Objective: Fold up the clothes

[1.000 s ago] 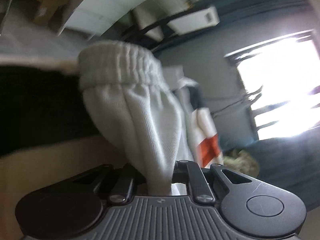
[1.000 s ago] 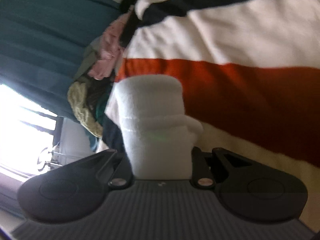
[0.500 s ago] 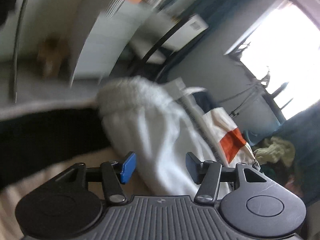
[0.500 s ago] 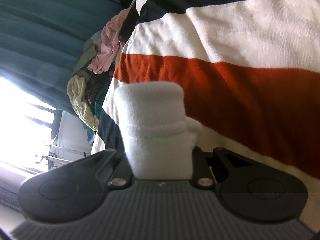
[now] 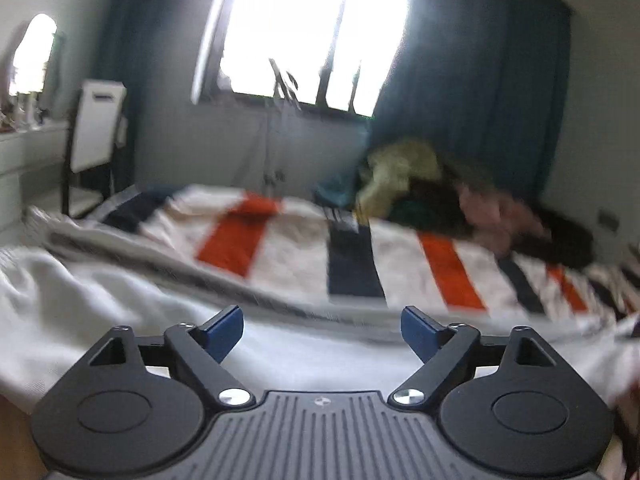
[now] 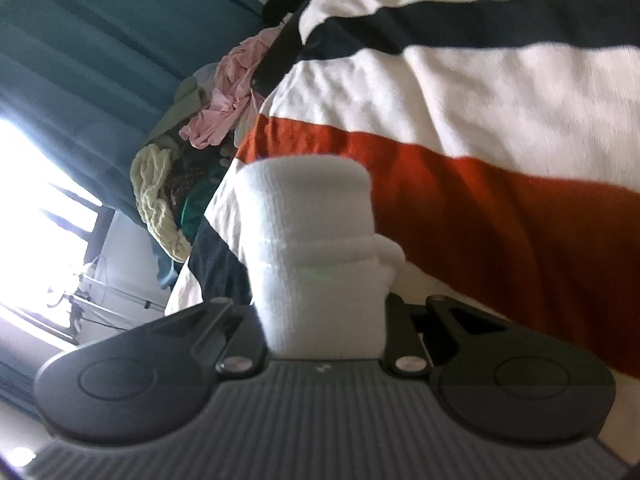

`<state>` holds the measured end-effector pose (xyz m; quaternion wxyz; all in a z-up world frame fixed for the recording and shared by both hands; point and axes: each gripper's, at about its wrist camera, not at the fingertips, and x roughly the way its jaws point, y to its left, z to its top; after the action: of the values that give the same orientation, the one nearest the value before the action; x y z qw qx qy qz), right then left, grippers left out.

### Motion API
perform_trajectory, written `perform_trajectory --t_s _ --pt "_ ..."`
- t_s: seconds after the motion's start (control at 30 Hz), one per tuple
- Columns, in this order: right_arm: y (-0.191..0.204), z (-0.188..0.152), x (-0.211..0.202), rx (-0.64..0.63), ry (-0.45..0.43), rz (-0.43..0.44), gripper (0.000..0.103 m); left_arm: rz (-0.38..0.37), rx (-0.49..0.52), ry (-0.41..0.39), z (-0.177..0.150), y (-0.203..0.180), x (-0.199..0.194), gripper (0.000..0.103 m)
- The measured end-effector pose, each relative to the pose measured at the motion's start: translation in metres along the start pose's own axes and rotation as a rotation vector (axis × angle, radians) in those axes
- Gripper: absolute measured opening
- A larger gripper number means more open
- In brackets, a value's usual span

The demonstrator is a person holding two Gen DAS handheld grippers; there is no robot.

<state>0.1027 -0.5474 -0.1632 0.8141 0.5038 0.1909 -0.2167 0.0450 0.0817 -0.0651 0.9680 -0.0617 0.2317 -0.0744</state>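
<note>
A white knit garment (image 5: 100,308) lies spread on the bed below and left of my left gripper (image 5: 322,330), which is open and empty, blue pads apart, just above the cloth. In the right wrist view my right gripper (image 6: 320,312) is shut on a thick folded edge of the same white knit garment (image 6: 312,216), which stands up between the jaws and hides the fingertips. The striped blanket (image 6: 500,120) lies right behind it.
A white, orange and navy striped blanket (image 5: 360,248) covers the bed. A pile of clothes (image 5: 440,196) lies at the far end by the blue curtain (image 5: 480,100); the pile also shows in the right wrist view (image 6: 192,160). A white chair (image 5: 96,128) stands at left.
My left gripper has let go of the white garment, opened, and swung round to face the window. The right gripper keeps its hold and has barely moved.
</note>
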Motion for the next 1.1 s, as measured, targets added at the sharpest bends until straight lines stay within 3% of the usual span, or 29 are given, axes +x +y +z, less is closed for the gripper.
perform_trajectory --t_s 0.1,0.2,0.3,0.5,0.63,0.8,0.97,1.07,1.1 --pt "0.008 -0.002 -0.004 -0.051 -0.021 -0.012 0.015 0.04 0.091 0.174 -0.023 -0.015 0.031 0.088" --pt "0.02 -0.004 -0.012 -0.095 -0.061 -0.032 0.015 0.084 0.173 0.273 -0.037 -0.022 0.043 0.089" --pt "0.04 -0.01 -0.023 -0.155 -0.121 -0.047 0.015 0.064 0.108 0.273 -0.031 -0.015 0.037 0.089" --pt "0.106 -0.044 -0.055 -0.466 -0.298 -0.014 0.015 0.073 0.03 0.242 -0.014 -0.001 0.036 0.089" --pt "0.16 -0.089 -0.091 -0.681 -0.429 0.085 0.015 0.078 -0.023 0.179 -0.003 0.006 0.031 0.09" --pt "0.218 -0.179 -0.129 -0.955 -0.517 0.283 0.015 0.099 -0.123 0.116 0.006 0.025 0.021 0.09" --pt "0.232 -0.289 -0.132 -1.196 -0.464 0.409 0.016 0.12 -0.223 0.053 0.015 0.043 0.01 0.09" --pt "0.217 -0.359 -0.115 -1.388 -0.31 0.454 0.017 0.132 -0.283 0.015 0.02 0.054 0.004 0.09" --pt "0.21 -0.383 -0.107 -1.459 -0.222 0.458 0.017 0.134 -0.298 0.009 0.021 0.057 0.003 0.09"
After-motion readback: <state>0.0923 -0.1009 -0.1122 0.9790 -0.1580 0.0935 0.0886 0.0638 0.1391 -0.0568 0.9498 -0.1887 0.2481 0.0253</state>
